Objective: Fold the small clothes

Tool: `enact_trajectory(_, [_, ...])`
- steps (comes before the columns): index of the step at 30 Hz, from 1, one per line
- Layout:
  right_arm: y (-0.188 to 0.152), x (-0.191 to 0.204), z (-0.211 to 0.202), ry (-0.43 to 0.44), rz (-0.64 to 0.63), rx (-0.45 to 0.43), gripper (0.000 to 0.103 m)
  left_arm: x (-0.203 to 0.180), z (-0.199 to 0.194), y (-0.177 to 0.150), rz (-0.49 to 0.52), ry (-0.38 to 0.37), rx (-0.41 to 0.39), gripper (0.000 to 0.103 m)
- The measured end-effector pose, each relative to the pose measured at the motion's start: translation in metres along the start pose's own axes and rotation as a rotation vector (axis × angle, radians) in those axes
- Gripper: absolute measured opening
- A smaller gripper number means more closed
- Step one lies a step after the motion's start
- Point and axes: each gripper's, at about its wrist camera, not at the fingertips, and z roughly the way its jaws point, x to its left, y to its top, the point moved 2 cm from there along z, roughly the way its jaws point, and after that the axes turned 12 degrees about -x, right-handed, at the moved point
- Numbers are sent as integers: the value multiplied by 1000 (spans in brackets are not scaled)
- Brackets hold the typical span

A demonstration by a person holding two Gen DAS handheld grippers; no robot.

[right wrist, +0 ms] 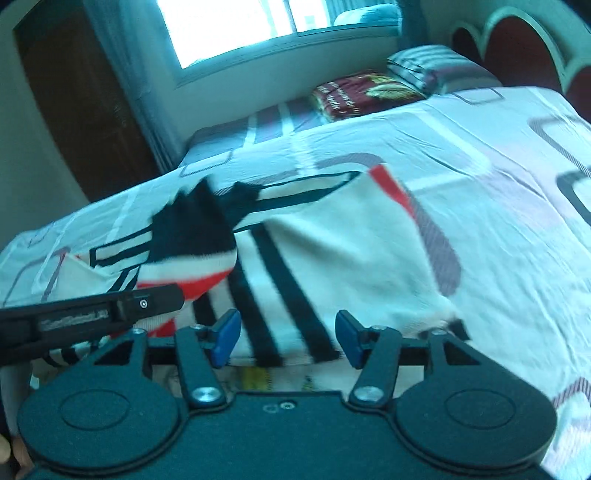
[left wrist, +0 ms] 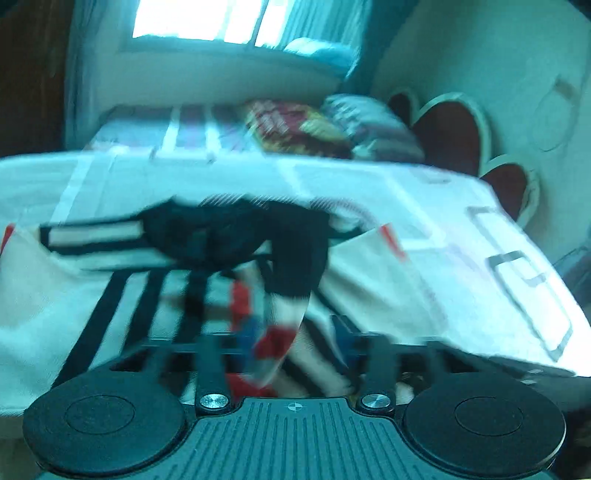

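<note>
A white sweater (right wrist: 332,240) with black stripes and a red trim lies spread on the patterned bed sheet (right wrist: 480,166). One sleeve (right wrist: 192,243), black with a white and red cuff, is folded in over the body. In the blurred left wrist view that sleeve (left wrist: 295,266) hangs down between the jaws of my left gripper (left wrist: 295,343); they stand apart and do not press on it. From the right wrist view the left gripper (right wrist: 173,295) comes in from the left beside the cuff. My right gripper (right wrist: 288,338) hovers open over the sweater's near striped edge, with nothing between its blue pads (right wrist: 225,338).
A maroon cushion (right wrist: 365,92) and a striped pillow (right wrist: 436,66) lie at the far end of the bed by a heart-shaped headboard (right wrist: 517,48). A window (right wrist: 240,26) and a wooden door (right wrist: 74,92) stand beyond. The bed's near edge runs under both grippers.
</note>
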Motion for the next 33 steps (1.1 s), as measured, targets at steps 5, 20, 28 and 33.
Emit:
enact_trajectory(5, [3,-13,-3,19,23,9,58,-24,-9,19,27,-20,-39,71])
enact_trajectory(20, [-5,-7,35,25,73,90,29,156,-59,-15,-148,420,-32,71])
enact_trajectory(28, [17,7,14,18,-54,-68,5,180,-48,-13,-169,451,-49,71])
enact_trajectory(33, [21,-13,15,-67,-129,-64,5,188,-44,-8,-163,464,-51,71])
